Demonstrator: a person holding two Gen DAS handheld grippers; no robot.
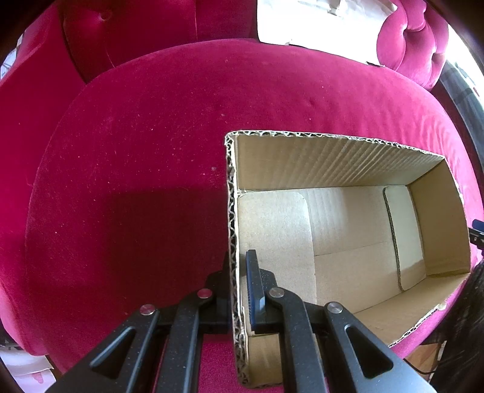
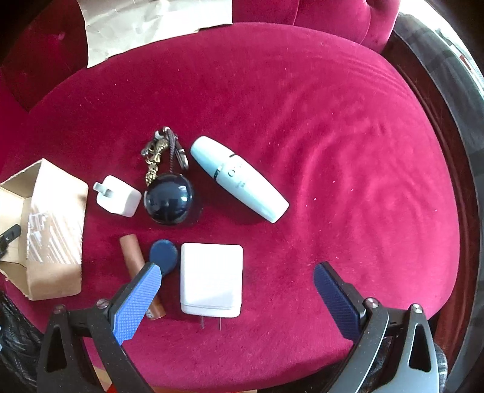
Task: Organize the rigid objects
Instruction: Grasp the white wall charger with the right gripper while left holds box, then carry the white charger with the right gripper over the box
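Note:
An empty, open cardboard box [image 1: 332, 163] sits on a crimson velvet seat [image 1: 151, 136]. My left gripper [image 1: 239, 272] is shut on the box's left wall, one finger outside and the blue pad inside. In the right wrist view the box [image 2: 51, 229] is at the left. Beside it lie a small white charger [image 2: 119, 196], a dark blue ball [image 2: 168, 199] with a brass keychain [image 2: 163, 154], a pale blue bottle-shaped device [image 2: 239, 178], a brown tube [image 2: 131, 251], a blue disc [image 2: 163, 252] and a large white plug adapter [image 2: 211, 278]. My right gripper [image 2: 237, 266] hangs open over the adapter, holding nothing.
A crumpled sheet of paper [image 2: 151, 21] lies at the back of the seat against the tufted backrest [image 1: 414, 36]. A dark curved frame [image 2: 447, 121] borders the seat on the right. Bare velvet [image 2: 348, 151] stretches right of the objects.

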